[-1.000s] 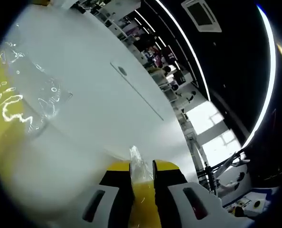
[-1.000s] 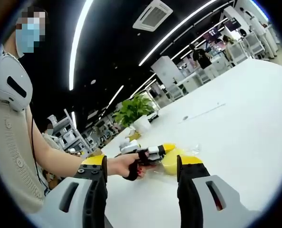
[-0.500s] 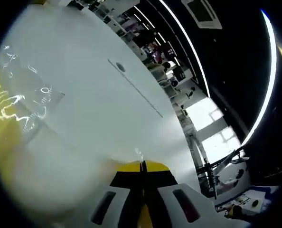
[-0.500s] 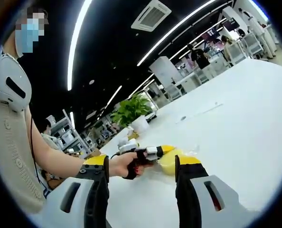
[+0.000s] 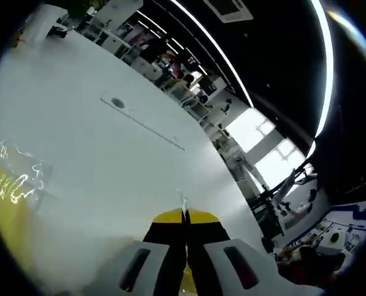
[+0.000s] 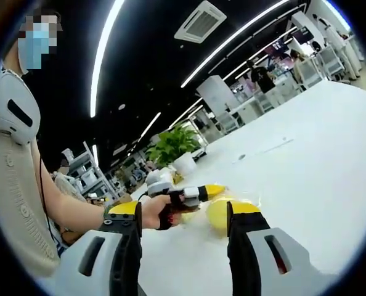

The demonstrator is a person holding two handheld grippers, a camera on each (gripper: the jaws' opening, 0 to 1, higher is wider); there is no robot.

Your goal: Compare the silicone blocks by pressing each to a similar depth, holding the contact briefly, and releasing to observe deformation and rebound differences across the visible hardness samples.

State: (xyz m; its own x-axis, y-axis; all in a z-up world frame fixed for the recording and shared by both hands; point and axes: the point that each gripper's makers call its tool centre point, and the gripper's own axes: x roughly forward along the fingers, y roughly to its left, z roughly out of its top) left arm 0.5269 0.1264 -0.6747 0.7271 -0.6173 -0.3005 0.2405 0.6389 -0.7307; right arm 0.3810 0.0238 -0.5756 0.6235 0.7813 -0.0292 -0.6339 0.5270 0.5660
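A yellow silicone block point(image 6: 217, 213) wrapped in clear plastic hangs just under my left gripper point(image 6: 212, 190), which a gloved hand point(image 6: 161, 211) holds above the white table point(image 6: 318, 160). In the left gripper view, my left gripper point(image 5: 184, 216) is shut, and a thin sliver of the clear plastic point(image 5: 183, 201) sticks up between its yellow tips. More yellow under crinkled plastic point(image 5: 7, 185) shows at that view's left edge. My right gripper point(image 6: 183, 211) stands open in front of the block, touching nothing.
The person holding the grippers stands at the left, sleeve point(image 6: 13, 203) and forearm reaching in. A potted plant point(image 6: 174, 148) sits at the table's far end. A round grommet and cable slot point(image 5: 117, 103) lie in the tabletop. Desks and people fill the background.
My left gripper's jaws closed on the plastic wrap. It then rose a little, lifting the wrapped yellow block. The right gripper stayed open and nearly still.
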